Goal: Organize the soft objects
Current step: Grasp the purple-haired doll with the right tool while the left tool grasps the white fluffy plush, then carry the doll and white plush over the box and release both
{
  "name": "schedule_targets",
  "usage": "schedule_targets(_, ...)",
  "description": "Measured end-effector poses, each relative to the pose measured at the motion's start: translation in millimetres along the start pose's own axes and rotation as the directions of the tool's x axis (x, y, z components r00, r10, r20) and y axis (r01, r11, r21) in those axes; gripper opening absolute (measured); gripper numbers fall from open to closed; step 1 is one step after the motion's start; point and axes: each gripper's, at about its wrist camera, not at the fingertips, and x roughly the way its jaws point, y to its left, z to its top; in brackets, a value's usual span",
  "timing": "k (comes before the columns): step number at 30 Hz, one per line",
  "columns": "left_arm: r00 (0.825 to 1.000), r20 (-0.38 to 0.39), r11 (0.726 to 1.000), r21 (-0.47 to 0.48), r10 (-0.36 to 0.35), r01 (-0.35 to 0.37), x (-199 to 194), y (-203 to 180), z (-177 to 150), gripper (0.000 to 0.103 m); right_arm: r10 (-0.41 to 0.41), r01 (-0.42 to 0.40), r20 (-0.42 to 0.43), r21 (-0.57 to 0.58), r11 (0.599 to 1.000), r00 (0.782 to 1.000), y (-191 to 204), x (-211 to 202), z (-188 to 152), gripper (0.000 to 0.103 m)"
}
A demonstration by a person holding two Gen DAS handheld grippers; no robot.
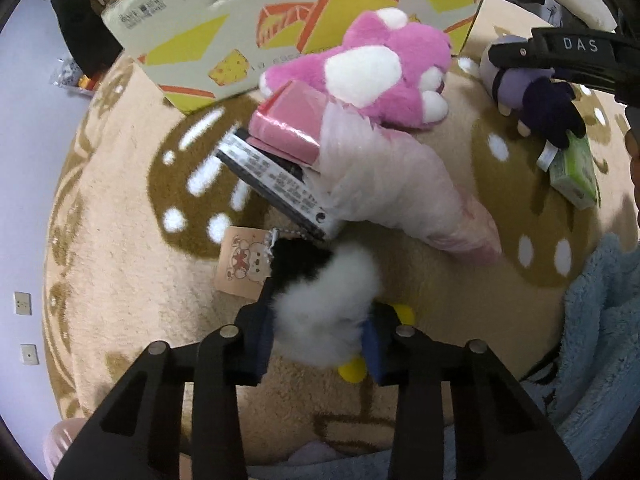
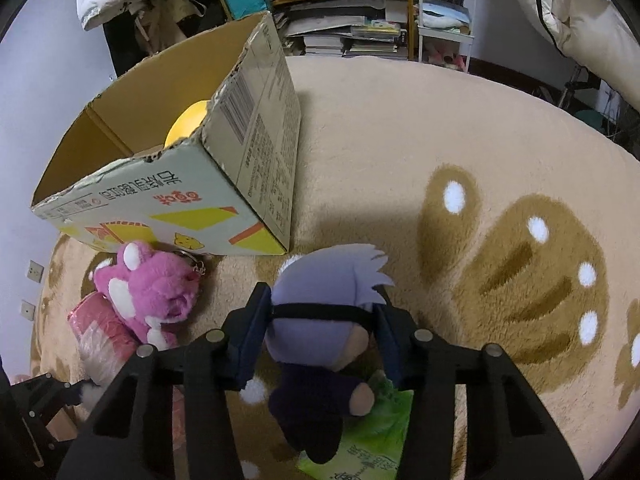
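Observation:
My left gripper [image 1: 320, 344] is shut on a small black, white and yellow plush toy [image 1: 328, 300] with a paper tag [image 1: 242, 266], held above the rug. My right gripper [image 2: 320, 332] is shut on the head of a purple-haired plush doll [image 2: 320, 320] in dark clothes; it also shows in the left wrist view [image 1: 532, 96]. A pink plush bear [image 1: 380, 68] lies by the open cardboard box [image 2: 180, 152], also seen in the right wrist view [image 2: 148, 288]. A yellow soft thing [image 2: 188, 124] sits inside the box.
A pink tissue pack [image 1: 288, 124], a dark flat pack [image 1: 276, 184] and a pale pink wrapped bundle [image 1: 400, 184] lie on the beige rug [image 2: 440, 120]. A green tissue pack [image 2: 360, 448] lies under the doll. A blue fleece [image 1: 600, 340] is at right. Shelves [image 2: 360, 8] stand behind.

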Motion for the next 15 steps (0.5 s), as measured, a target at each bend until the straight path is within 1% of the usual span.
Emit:
schedule_targets(4, 0.998, 0.057, 0.999, -0.040, 0.024, -0.022, -16.0, 8.0, -2.6, 0.033, 0.015, -0.015, 0.029, -0.007, 1.000, 0.999, 2.0, -9.7, -2.4, 0.050)
schedule_targets(7, 0.992, 0.112, 0.995, -0.088, 0.050, -0.040, -32.4, 16.4, -6.8, 0.033, 0.013, -0.012, 0.068, -0.022, 1.000, 0.998, 7.2, -23.5, -4.3, 0.050)
schedule_targets(11, 0.975, 0.207, 0.986, -0.161, 0.075, -0.042, -55.0, 27.9, -9.1, 0.033, 0.025, -0.022, 0.121, -0.029, 0.999, 0.992, 12.6, -44.9, -6.5, 0.050)
schedule_targets(13, 0.962, 0.255, 0.980, -0.193, 0.093, -0.044, -67.1, 34.4, -10.9, 0.033, 0.029, -0.024, 0.151, -0.035, 0.999, 0.988, 15.6, -56.2, -8.3, 0.050)
schedule_targets(15, 0.952, 0.283, 0.975, -0.214, 0.115, -0.055, -73.5, 40.8, -8.9, 0.033, 0.038, -0.030, 0.183, -0.044, 0.999, 0.982, 19.3, -67.5, -9.0, 0.050)
